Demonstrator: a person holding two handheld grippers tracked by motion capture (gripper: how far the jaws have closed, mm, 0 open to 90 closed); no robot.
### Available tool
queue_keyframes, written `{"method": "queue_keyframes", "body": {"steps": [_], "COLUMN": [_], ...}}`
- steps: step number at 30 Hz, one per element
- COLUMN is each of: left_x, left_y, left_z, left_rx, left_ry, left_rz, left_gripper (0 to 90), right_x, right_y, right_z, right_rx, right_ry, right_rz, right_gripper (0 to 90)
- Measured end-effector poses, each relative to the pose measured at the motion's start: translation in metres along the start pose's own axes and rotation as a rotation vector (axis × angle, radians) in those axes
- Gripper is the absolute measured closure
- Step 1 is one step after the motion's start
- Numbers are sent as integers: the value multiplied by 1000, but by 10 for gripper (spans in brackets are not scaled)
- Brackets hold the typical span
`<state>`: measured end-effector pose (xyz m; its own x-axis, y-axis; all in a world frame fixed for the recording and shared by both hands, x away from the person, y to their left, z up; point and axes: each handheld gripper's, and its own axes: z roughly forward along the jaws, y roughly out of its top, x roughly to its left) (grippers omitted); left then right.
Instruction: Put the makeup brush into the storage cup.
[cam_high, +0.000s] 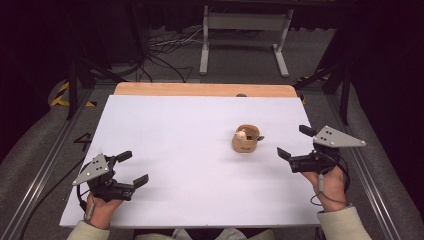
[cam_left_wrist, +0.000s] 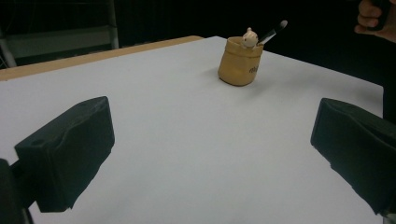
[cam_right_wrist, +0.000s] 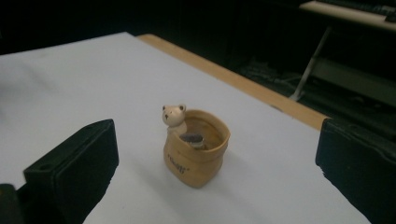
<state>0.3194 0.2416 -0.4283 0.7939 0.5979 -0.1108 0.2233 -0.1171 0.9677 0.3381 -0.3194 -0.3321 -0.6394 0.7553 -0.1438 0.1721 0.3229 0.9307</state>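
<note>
A small tan sack-shaped pot (cam_high: 245, 140) stands upright on the white table top (cam_high: 185, 150), right of centre. A little bear figure (cam_right_wrist: 173, 116) peeks over its rim, and a dark-tipped stick (cam_left_wrist: 273, 31) leans out of it. My right gripper (cam_high: 295, 141) hovers just right of the pot, open, with nothing between its fingers; in the right gripper view the pot (cam_right_wrist: 196, 156) lies ahead between the jaws, apart from them. My left gripper (cam_high: 134, 167) rests open at the near left, far from the pot (cam_left_wrist: 239, 65).
A wooden strip (cam_high: 200, 90) borders the table's far edge. Behind it on the floor stand a white metal frame (cam_high: 245, 30) and loose cables (cam_high: 165, 55). Metal rails (cam_high: 45, 165) run along both sides of the table. The other hand (cam_left_wrist: 376, 21) appears in the left gripper view.
</note>
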Motion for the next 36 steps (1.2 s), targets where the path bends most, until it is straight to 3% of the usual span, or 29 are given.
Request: {"method": "queue_keyframes", "body": {"steps": [7, 18, 27, 36], "left_x": [0, 1, 1, 3], "left_y": [-2, -6, -14, -25], "left_z": [-2, -7, -7, -1], "left_rx": [-9, -49, -60, -57], "left_ry": [-3, 4, 21, 40], "left_rz": [-7, 0, 26, 0], "left_gripper": [3, 3, 1, 1], "right_x": [2, 7, 10, 16], "right_y": [-24, -58, -80, -96], "right_z": [-6, -9, -4, 5], "right_rx": [-138, -242, -253, -246], "right_ry": [-25, -34, -38, -46], "right_rz": [12, 15, 18, 8], "right_gripper": [0, 0, 0, 0]}}
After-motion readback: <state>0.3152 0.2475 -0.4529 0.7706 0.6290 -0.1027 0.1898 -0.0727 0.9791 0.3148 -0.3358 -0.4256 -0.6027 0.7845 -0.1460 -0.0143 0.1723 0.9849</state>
